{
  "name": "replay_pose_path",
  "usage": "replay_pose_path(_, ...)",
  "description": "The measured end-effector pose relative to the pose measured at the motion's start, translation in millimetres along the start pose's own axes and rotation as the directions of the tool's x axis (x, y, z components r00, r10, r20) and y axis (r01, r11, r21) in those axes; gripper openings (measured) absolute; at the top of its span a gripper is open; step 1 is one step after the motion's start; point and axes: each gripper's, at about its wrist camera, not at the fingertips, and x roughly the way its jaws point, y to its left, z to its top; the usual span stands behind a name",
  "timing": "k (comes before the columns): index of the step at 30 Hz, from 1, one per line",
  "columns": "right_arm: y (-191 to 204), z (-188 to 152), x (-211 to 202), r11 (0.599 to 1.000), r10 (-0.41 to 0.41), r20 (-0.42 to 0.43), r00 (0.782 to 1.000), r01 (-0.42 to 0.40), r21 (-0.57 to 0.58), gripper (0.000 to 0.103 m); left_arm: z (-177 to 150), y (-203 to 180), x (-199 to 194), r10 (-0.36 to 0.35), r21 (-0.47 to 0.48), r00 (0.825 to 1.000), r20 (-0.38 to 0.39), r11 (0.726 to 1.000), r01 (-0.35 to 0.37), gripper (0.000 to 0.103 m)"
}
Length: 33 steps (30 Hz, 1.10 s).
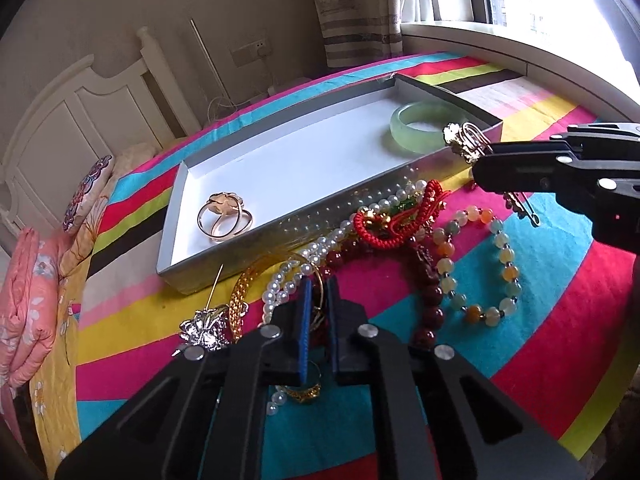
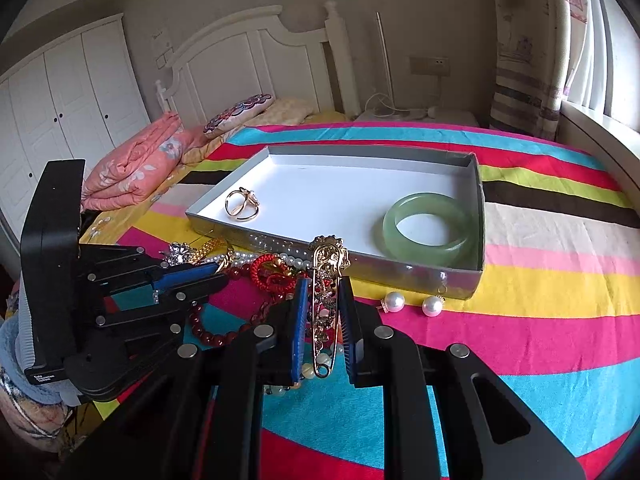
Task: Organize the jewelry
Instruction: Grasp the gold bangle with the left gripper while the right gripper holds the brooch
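A silver tray (image 1: 240, 254) with a white floor lies on the striped bedspread. In it are a green jade bangle (image 1: 420, 126) (image 2: 428, 226) and a gold double-ring clip (image 1: 224, 216) (image 2: 242, 204). Before the tray is a heap of jewelry: pearl strand (image 1: 316, 248), red cord bracelet (image 1: 384, 220), dark red beads (image 1: 430, 300), pale bead bracelet (image 1: 500, 264). My left gripper (image 1: 320, 282) is down in the heap, shut on the thin band of a gold bangle (image 1: 240, 300). My right gripper (image 2: 325, 282) is shut on a long gold pin brooch (image 2: 328, 264), held above the heap near the tray's front wall.
A silver brooch (image 1: 204, 328) and a gold ring (image 1: 304, 392) lie by my left fingers. Two pearl earrings (image 2: 394, 302) sit in front of the tray. A folded pink quilt (image 2: 132, 172) and a pillow (image 2: 240, 114) are by the headboard; a window ledge (image 1: 500, 40) runs behind.
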Motion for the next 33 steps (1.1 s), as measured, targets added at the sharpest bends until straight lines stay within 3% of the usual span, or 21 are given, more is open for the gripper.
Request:
replay_pose_path(14, 1.5, 0.8, 1.1, 1.000, -0.006, -0.007, 1.000, 0.006, 0.000, 0.017, 2.6, -10.4, -14.5, 0.010, 0.021, 0.999, 0.036, 1.000, -0.011, 0.007)
replay_pose_path(33, 16.7, 1.9, -11.1, 0.999, -0.015, 0.041, 0.999, 0.017, -0.037, 0.017, 0.5, -4.2, -60.9, 0.112, -0.008, 0.988, 0.106, 0.994, -0.112, 0.007)
